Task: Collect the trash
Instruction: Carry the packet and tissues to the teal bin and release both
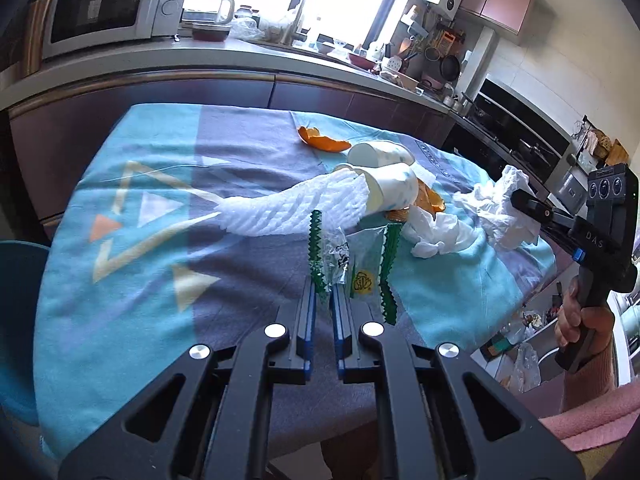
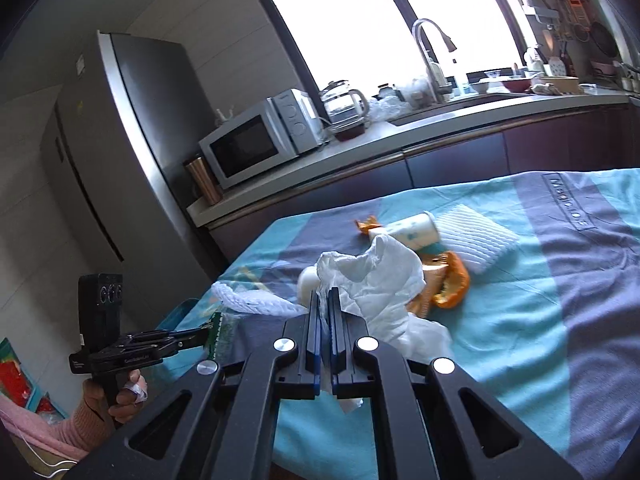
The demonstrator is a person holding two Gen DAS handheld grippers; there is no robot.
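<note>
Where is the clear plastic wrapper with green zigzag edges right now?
The clear plastic wrapper with green zigzag edges is pinched in the left gripper, low centre in the left wrist view, just in front of the white foam fruit net.

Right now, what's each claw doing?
Left claw: shut on clear plastic wrapper with green zigzag edges.
Right claw: shut on crumpled white tissue.

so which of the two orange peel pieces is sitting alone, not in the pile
The far orange peel, lying by itself on the cloth beyond the paper cups. The other peel is wedged among the cups and crumpled tissue.
</note>
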